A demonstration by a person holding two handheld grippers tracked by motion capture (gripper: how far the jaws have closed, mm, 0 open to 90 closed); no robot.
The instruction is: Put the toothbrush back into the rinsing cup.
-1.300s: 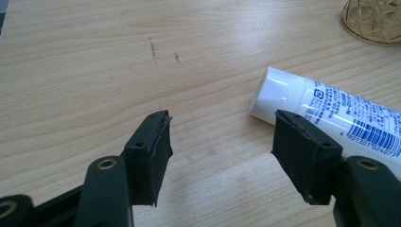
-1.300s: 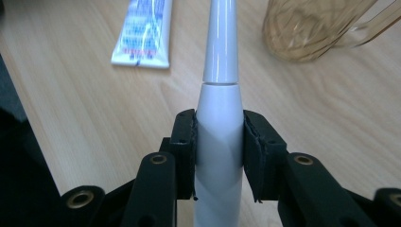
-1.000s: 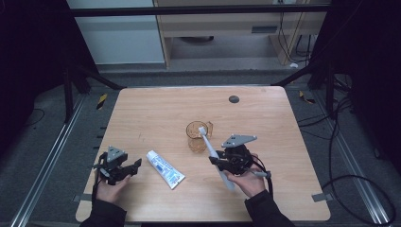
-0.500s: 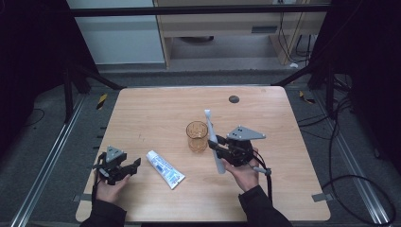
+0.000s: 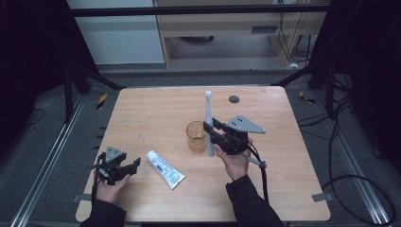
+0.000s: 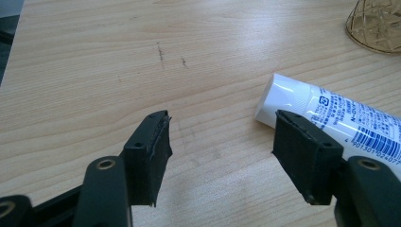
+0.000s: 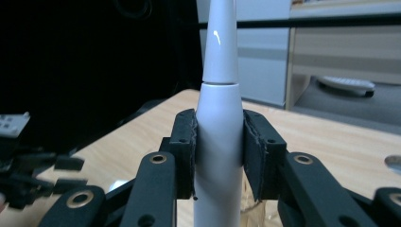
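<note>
The left gripper [image 5: 134,165] rests low on the wooden table [image 5: 142,113] at its near left corner, held in the person's left hand [image 5: 109,187]. Its jaws stand wide apart with only bare wood between them, as the left gripper view [image 6: 220,153] shows plainly. Just to the right of its right-hand jaw lies a white toothpaste tube [image 5: 165,169], flat on the table, its capped end [image 6: 283,97] pointing toward the gripper and close beside that jaw, not touching the pads as far as I can tell. Farther right and beyond the tube stands an amber cut-glass cup [image 5: 196,136], upright, its rim showing at the top corner of the left gripper view [image 6: 376,26]. The right gripper [image 5: 208,132] sits just to the right of the cup, raised off the table in the person's right hand [image 5: 235,163]. Its jaws are part closed and clamp the thick handle of a white electric toothbrush [image 5: 208,125], both pads pressing its sides [image 7: 219,142]. The toothbrush stands upright, head up, its lower end hanging in front of the cup's right edge
</note>
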